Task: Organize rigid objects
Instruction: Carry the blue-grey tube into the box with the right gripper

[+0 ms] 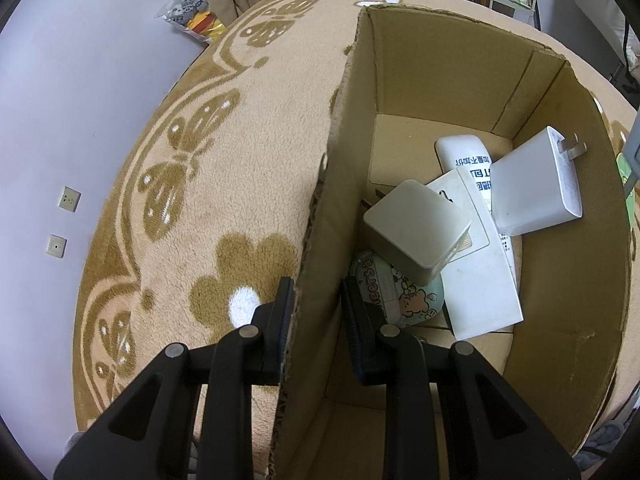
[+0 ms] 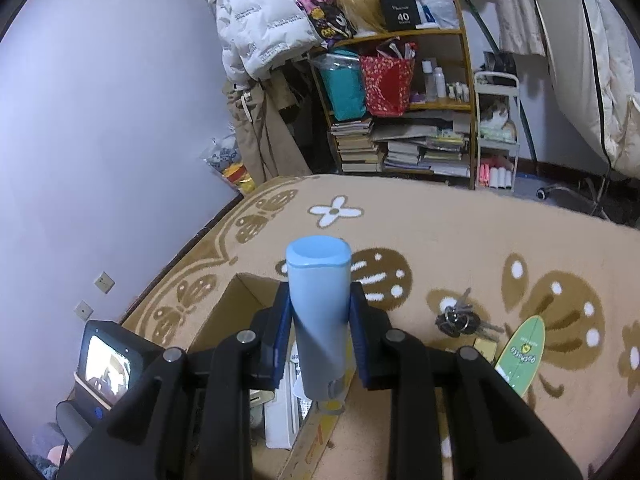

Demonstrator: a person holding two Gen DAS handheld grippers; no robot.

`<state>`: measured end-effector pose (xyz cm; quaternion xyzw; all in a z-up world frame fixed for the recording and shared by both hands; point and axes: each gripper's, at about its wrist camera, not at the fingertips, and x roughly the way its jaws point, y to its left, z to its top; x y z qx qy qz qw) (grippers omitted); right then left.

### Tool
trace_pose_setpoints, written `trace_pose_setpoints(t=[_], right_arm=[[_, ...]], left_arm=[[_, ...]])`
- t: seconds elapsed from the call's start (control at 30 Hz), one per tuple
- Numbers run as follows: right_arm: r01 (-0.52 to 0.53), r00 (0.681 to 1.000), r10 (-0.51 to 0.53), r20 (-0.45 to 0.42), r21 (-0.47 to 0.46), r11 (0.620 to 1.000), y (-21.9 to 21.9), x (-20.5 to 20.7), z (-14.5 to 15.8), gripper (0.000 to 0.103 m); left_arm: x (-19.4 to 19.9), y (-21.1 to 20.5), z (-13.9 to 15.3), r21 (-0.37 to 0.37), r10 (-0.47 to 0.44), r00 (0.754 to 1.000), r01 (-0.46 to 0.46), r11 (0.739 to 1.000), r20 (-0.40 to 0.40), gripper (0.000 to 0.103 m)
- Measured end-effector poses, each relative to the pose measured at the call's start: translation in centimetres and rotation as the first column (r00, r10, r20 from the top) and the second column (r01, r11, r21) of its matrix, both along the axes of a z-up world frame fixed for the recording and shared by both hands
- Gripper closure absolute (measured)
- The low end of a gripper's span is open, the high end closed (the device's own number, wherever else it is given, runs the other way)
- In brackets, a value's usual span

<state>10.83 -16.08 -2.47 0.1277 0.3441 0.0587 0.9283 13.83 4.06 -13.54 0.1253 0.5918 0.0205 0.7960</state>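
Observation:
My left gripper (image 1: 316,308) is shut on the near wall of an open cardboard box (image 1: 332,184), one finger outside and one inside. Inside the box lie a white charger with prongs (image 1: 536,184), a cream square adapter (image 1: 418,230), a flat white box (image 1: 480,280), a white remote (image 1: 464,152) and a cartoon bear case (image 1: 396,292). My right gripper (image 2: 320,316) is shut on a light blue tube (image 2: 320,300), held upright above the box (image 2: 240,304). A bunch of keys (image 2: 460,320) and a green oval card (image 2: 524,352) lie on the blanket to the right.
The box stands on a beige blanket with brown butterflies and flowers (image 1: 200,184). A pale wall (image 2: 100,120) runs along the left. At the back stand a bookshelf with bags and stacked books (image 2: 400,120) and hanging coats. The left gripper's camera unit (image 2: 108,360) shows at lower left.

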Motion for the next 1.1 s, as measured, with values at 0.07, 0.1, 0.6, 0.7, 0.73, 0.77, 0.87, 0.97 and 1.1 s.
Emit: trace_pose_setpoints(t=[0.07,0.1,0.6,0.7,0.73,0.77,0.87,0.97,1.1], right_arm=[[-0.003,1.0,0.003,0.01,-0.012,1.0,0.1,-0.2,0.4,0.073],[-0.002,1.0,0.002,0.013,-0.017,1.0,0.1,-0.2,0.6,0.073],[-0.004,0.997,0.005,0.076,-0.007,1.0,-0.5,-0.5,3.5,0.074],[-0.026,0.999,0.024,0.044,0.027,0.999,-0.4,-0.1,2.8,0.074],[-0.037,0.999,0.036,0.028,0.041,0.998,-0.4,0.0,2.4,0.074],[-0.047,0.999,0.046,0.012,0.049,0.998,-0.2,0.2,1.8,0.074],[-0.06,0.997,0.062,-0.035,0.057,0.997,0.5,0.6,0.2,0.074],[-0.077,0.993,0.083,-0.085,0.067,0.995,1.3,1.2,-1.8,0.074],[-0.115,0.984,0.125,-0.128,0.083,0.99,2.7,1.9,-4.0,0.074]], left_arm=[[0.0,0.0,0.0,0.001,-0.001,1.0,0.001,1.0,0.0,0.079],[0.0,0.0,0.0,0.002,-0.001,1.0,0.001,1.0,0.0,0.079],[0.1,0.1,0.0,-0.003,0.001,1.0,-0.001,1.0,0.0,0.079],[0.1,0.1,0.0,-0.002,0.001,1.0,-0.001,1.0,-0.001,0.079],[0.1,0.1,0.0,-0.002,0.001,1.0,-0.001,1.0,-0.001,0.079],[0.1,0.1,0.0,-0.001,0.001,1.0,-0.001,1.0,-0.001,0.079],[0.1,0.1,0.0,-0.002,0.001,1.0,-0.001,1.0,-0.001,0.079],[0.1,0.1,0.0,-0.002,0.001,1.0,-0.001,1.0,-0.001,0.079],[0.1,0.1,0.0,-0.003,0.001,1.0,-0.001,1.0,-0.001,0.079]])
